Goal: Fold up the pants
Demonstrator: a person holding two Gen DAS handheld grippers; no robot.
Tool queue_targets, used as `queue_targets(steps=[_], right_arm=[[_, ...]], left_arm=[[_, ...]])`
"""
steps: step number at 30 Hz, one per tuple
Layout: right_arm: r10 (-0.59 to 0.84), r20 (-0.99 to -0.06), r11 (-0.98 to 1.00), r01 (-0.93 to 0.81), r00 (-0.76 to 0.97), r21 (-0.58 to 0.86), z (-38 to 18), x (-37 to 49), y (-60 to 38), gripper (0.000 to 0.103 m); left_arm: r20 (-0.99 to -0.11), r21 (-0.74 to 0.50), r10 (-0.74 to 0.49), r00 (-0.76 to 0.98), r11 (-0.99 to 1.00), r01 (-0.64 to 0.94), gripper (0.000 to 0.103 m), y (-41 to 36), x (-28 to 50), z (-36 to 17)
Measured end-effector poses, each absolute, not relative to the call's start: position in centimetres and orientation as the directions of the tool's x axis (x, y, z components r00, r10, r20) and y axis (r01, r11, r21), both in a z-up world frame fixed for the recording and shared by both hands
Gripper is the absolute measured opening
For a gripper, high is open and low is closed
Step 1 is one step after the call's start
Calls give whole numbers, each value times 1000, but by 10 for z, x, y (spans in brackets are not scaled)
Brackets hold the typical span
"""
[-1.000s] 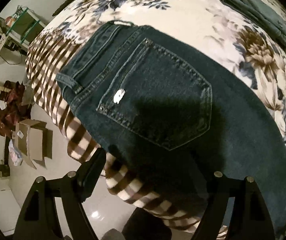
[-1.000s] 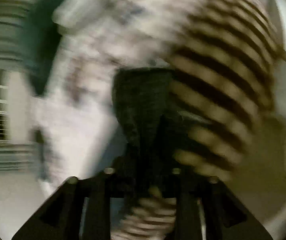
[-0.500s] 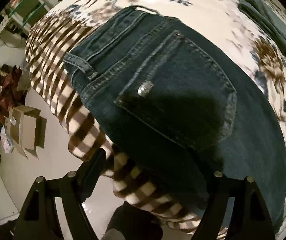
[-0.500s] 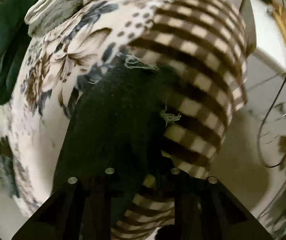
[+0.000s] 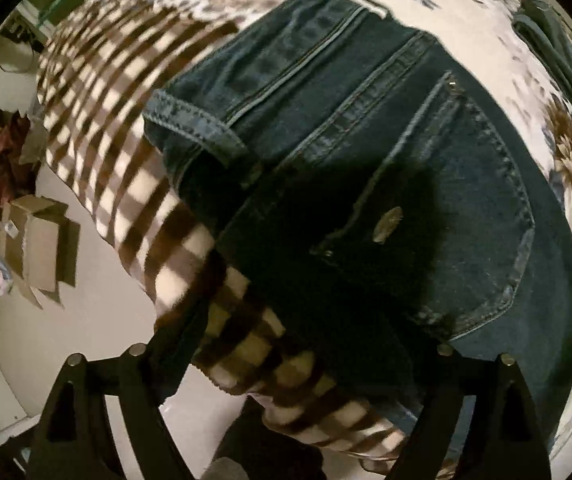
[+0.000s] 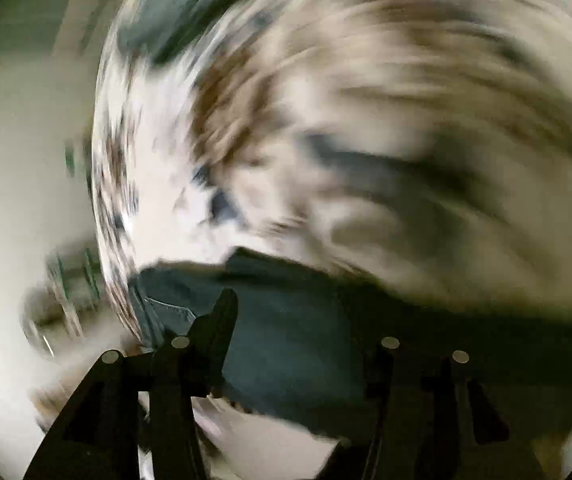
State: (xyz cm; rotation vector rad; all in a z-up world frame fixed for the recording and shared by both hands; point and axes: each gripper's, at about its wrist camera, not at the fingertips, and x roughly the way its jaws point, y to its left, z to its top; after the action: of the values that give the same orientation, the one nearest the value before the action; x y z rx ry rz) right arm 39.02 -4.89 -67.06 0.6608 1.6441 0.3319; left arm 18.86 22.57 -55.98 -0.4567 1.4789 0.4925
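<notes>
Dark blue jeans (image 5: 386, 184) lie on a floral bedspread (image 5: 466, 12), back pocket and waistband up, the waistband toward the checked blanket (image 5: 118, 152) at the bed's edge. My left gripper (image 5: 298, 364) is open, its fingers wide apart just above the jeans near the pocket. In the right wrist view, heavily blurred by motion, the jeans (image 6: 294, 340) lie close under my right gripper (image 6: 306, 320), which is open with nothing between its fingers.
Another folded grey-green garment (image 5: 558, 52) lies at the far right of the bed. Cardboard boxes (image 5: 34, 240) and clutter sit on the pale floor left of the bed. The brown checked blanket hangs over the bed edge.
My left gripper has moved closer to the jeans, toward the waistband. My right gripper, shut on the jeans before, has opened and is swinging fast across the bed.
</notes>
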Motion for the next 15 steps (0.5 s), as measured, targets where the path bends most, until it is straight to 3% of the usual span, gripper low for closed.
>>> queue_targets(steps=[4,6,7,9,15], right_arm=[[496,-795,863,93,-349,497,-737,437,41,52],[445,-802,882,37,-399,470,-748,436,55,48],[447,-809,878,14,-382,478,-745,436,58,24],[456,-812,877,30,-364,479,-738,436,53,12],[477,-860,879,93,-179,468,-690,433,29,9]], left_arm=[[-999,-28,-7,38,802,-596,89,232,185,-563],[-999,-28,-6,39,807,-590,89,235,183,-564],[-999,-29,-8,39,809,-587,89,235,183,-564],[-999,-35,-16,39,810,-585,89,237,182,-565],[-998,-57,-36,47,812,-581,89,242,181,-560]])
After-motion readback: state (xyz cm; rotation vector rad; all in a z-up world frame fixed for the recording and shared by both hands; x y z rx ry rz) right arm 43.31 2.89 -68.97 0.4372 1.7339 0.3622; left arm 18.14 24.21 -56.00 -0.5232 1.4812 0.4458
